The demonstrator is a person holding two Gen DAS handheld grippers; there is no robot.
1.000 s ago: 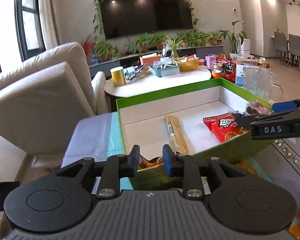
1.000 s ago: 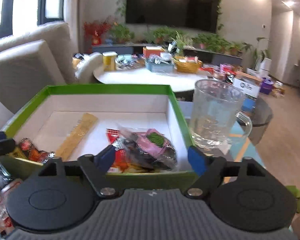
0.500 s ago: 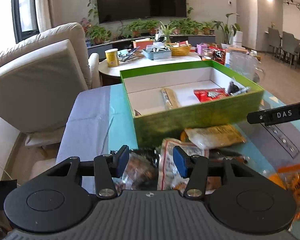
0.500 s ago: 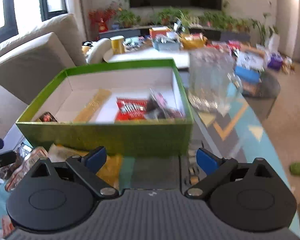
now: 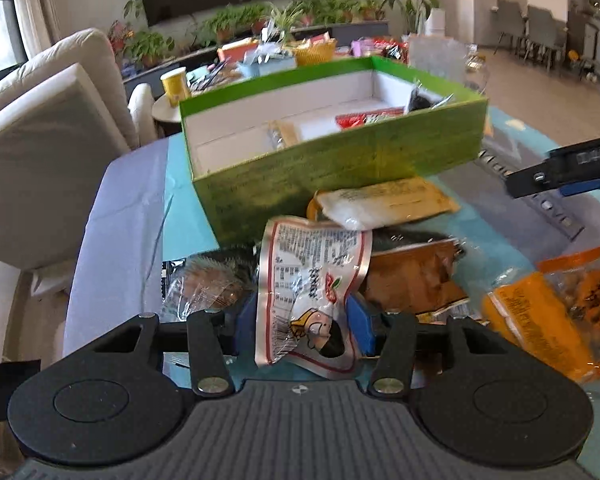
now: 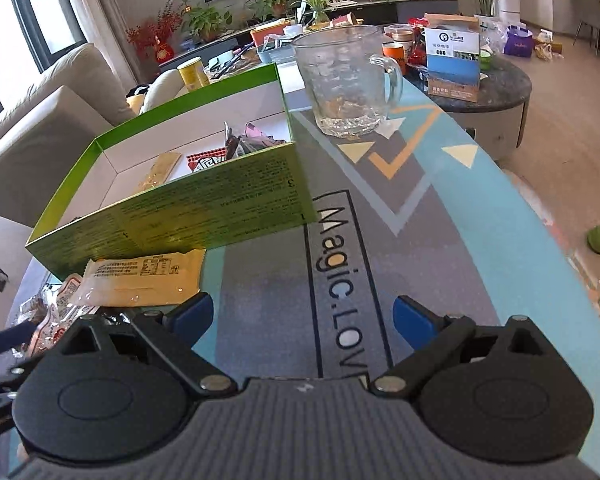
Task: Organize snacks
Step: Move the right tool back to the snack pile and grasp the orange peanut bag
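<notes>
Over the loose pile now: left gripper (image 5: 302,322) low above a silver snack pouch (image 5: 312,280), jaws opening, blue pads either side of the crinkled packet, possibly brushing its edges, hard to call from this angle. Printed back of the pouch facing up, cartoon figure near the bottom edge. Just left of it, a clear-wrapped dark snack (image 5: 208,284); just right, a brown packet (image 5: 412,280) partly tucked under the pouch. Further right, an orange bag (image 5: 548,312) lying flat on the mat (image 6: 340,264).

Beyond the pile, the green box (image 5: 340,168), open-topped, white inside. In it: a long tan stick pack (image 6: 160,170), a red packet (image 6: 206,160), and a dark crumpled wrapper (image 6: 244,142) against the right-hand wall. Leaning against the box's near wall, a pale yellow packet (image 6: 144,280), flat on the mat.

Right gripper (image 6: 302,320) spread wide, nothing between the pads, only bare printed mat underneath. Yellow packet just off its left finger, not touching. Glass mug (image 6: 348,84) upright beyond the box's corner, well clear of both grippers. Cluttered round table (image 6: 500,80) further back.
</notes>
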